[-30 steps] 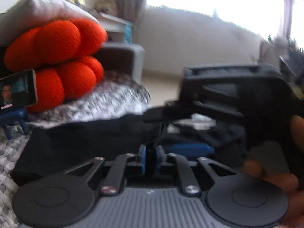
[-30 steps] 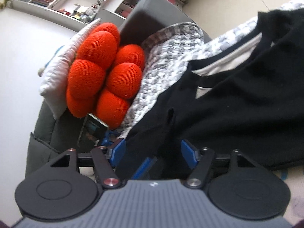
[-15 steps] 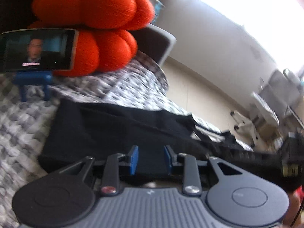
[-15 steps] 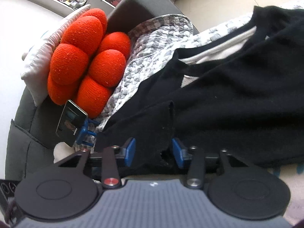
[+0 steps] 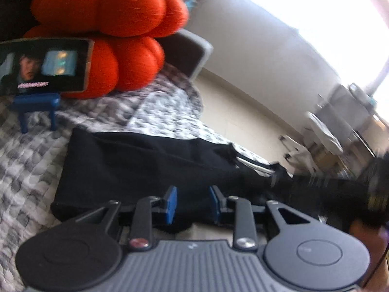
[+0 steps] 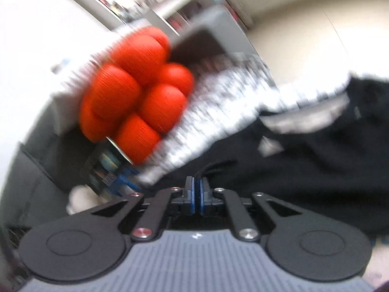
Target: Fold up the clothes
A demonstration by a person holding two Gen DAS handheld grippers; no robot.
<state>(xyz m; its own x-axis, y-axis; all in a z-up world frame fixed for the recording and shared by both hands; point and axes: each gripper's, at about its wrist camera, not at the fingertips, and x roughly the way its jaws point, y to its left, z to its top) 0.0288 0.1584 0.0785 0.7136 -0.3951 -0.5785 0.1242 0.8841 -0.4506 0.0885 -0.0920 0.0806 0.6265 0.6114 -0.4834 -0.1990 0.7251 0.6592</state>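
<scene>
Spread across a grey-and-white checked blanket (image 5: pixel 29 165): a black garment (image 5: pixel 136 170), one end lying squared like a fold, the rest rumpled with a white lining showing in the right wrist view. Judged partly folded at best, most folds left. Beyond it, an orange knot cushion (image 5: pixel 109 24) and a phone (image 5: pixel 43 65) on a blue stand (image 5: pixel 36 109). Right gripper (image 6: pixel 197 194) pinched tight on a black hem, pads together. Left gripper (image 5: pixel 192 203) parted, black cloth lying between its fingers (image 5: pixel 171 204); contact unclear.
</scene>
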